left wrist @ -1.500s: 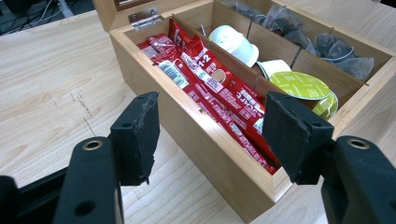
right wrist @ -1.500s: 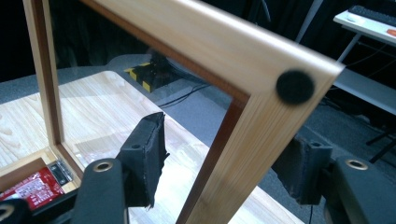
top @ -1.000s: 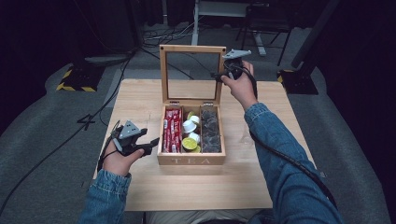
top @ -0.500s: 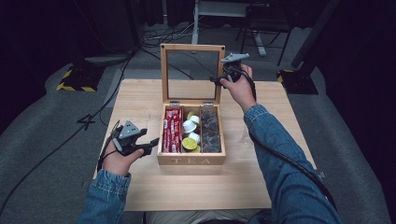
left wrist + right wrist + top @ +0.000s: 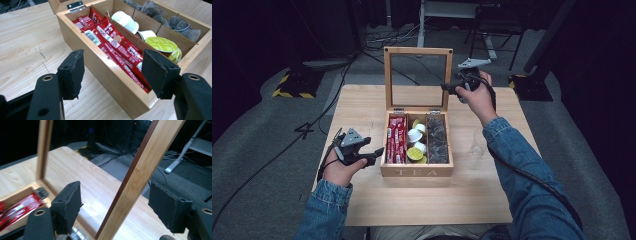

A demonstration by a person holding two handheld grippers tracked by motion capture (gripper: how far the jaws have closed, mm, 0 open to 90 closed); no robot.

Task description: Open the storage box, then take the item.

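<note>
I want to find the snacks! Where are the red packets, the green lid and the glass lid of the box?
red packets (image 5: pixel 117 48), left gripper view, middle of the pile.
green lid (image 5: pixel 161 44), left gripper view, its flat top.
glass lid (image 5: pixel 417 50), high view, top wooden frame.

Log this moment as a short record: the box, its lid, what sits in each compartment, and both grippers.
box: wooden tea box on the table
lid: glass-paned lid, upright and open
left compartment: red sachets
middle compartment: white and green capsules
right compartment: dark tea bags
left gripper: open, beside the box's left wall, holding nothing
right gripper: fingers have just been opening; lid frame's right edge sits between them, not pressed
also: clear glass right of the box
</note>
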